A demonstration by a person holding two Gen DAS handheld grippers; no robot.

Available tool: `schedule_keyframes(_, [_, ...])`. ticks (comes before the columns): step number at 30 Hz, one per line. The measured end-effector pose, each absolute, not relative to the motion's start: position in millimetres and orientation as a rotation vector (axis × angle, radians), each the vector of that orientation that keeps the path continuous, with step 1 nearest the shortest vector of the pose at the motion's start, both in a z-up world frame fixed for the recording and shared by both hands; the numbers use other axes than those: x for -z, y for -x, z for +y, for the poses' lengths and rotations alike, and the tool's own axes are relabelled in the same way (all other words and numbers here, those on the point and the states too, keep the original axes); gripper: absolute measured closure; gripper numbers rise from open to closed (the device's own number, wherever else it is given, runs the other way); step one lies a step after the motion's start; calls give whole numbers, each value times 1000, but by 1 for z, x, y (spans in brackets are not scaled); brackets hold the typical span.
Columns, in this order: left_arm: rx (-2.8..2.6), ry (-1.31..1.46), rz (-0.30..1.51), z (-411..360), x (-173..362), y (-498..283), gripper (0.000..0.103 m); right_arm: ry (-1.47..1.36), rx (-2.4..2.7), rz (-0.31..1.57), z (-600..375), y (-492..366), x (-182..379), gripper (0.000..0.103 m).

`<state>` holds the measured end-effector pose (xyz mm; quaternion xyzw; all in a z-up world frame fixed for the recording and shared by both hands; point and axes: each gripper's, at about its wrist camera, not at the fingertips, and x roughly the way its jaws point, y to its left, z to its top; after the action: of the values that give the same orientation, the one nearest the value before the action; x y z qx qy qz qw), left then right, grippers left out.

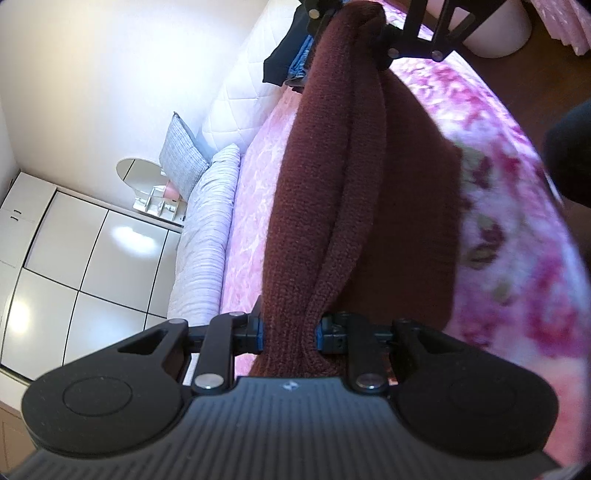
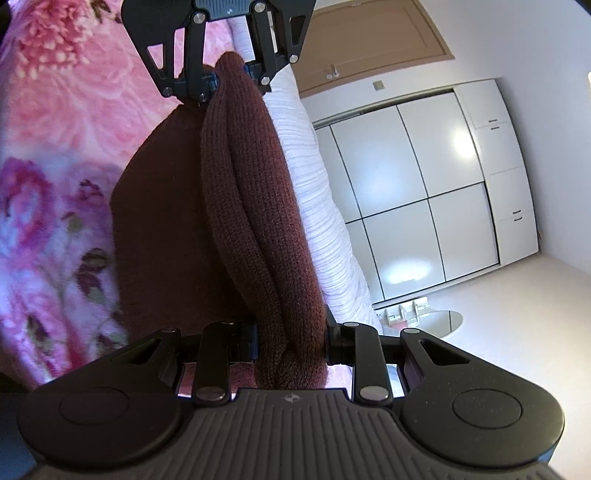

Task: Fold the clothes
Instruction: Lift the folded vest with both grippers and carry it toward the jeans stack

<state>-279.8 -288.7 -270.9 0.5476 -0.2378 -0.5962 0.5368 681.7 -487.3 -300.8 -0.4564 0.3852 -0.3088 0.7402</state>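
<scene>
A dark maroon knit garment (image 1: 332,192) hangs stretched between my two grippers above a pink floral bedspread (image 1: 517,229). My left gripper (image 1: 290,334) is shut on one bunched end of it. My right gripper (image 1: 351,22) shows at the top of the left wrist view, shut on the other end. In the right wrist view my right gripper (image 2: 291,341) clamps the garment (image 2: 255,206), and my left gripper (image 2: 229,79) grips it at the far end. The garment is folded double, with a lower layer sagging toward the bedspread (image 2: 55,129).
A pile of dark and blue clothes (image 1: 291,59) lies on the bed's far end. A white ribbed pillow (image 1: 207,236) and a grey cushion (image 1: 181,155) lie along the bed edge. White wardrobe doors (image 2: 413,192), a brown door (image 2: 369,40) and a round mirror (image 2: 439,321) stand beyond.
</scene>
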Motion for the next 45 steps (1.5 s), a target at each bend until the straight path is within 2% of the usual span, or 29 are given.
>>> schedule_keyframes(7, [1460, -1281, -592, -361, 264, 248, 83, 943, 703, 846, -562, -785, 287, 76])
schedule_keyframes(9, [1479, -1291, -574, -374, 259, 245, 83, 925, 694, 861, -579, -762, 281, 76])
schedule_keyframes(13, [1545, -1337, -482, -390, 237, 248, 83, 850, 647, 931, -607, -805, 251, 76])
schedule_keyframes(19, [1621, -1376, -385, -397, 159, 262, 83, 767, 589, 1017, -633, -853, 174, 76])
schedule_keyframes(22, [1648, -1362, -361, -398, 108, 269, 83, 735, 584, 1037, -671, -817, 122, 76])
schedule_keyframes(25, [1662, -1342, -354, -403, 60, 276, 83, 708, 585, 1057, -683, -835, 73, 76])
schedule_keyframes(33, [1707, -1293, -472, -411, -21, 274, 83, 719, 665, 1089, -721, -878, -22, 76])
schedule_keyframes(36, [1727, -1267, -528, -414, -38, 267, 83, 721, 736, 1093, -699, -870, -37, 76])
schedule_keyframes(39, [1746, -1256, -579, -415, -48, 262, 83, 717, 797, 1101, -663, -779, -45, 76])
schedule_keyframes(45, [1781, -1257, -637, -414, -56, 255, 83, 694, 865, 1120, -592, -702, -37, 76])
